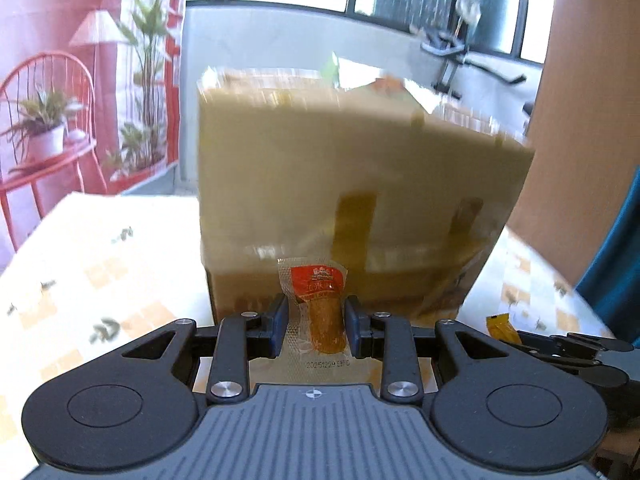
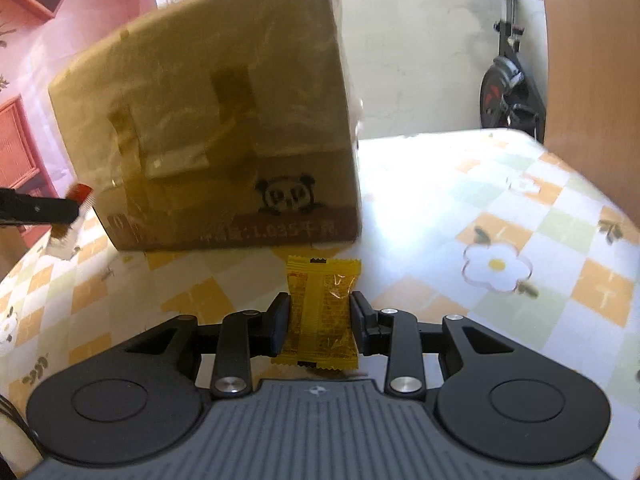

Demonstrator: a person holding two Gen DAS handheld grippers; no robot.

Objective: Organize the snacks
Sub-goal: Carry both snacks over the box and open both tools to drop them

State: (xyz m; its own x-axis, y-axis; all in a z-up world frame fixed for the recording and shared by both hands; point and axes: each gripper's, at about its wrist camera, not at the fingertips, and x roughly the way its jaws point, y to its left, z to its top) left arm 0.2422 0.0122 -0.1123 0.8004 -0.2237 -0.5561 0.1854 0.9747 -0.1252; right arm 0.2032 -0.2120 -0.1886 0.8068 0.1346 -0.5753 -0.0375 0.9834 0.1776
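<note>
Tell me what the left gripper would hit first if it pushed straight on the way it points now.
Most likely the tall tape-wrapped brown cardboard box, dead ahead of the left gripper. The clear red-labelled sausage snack packet it holds would probably touch first. The gap is hard to judge.

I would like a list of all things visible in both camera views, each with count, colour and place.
cardboard box: one, brown, taped, on the table ahead of both grippers
table: one, white cloth with orange and green checks and flowers
sausage snack: one, clear wrapper with red label, between the left pads
yellow packet: one, yellow, between the right pads
exercise bike: one, black, behind the table
left gripper: one, black, shut on the sausage snack
right gripper: one, black, shut on the yellow packet
</note>
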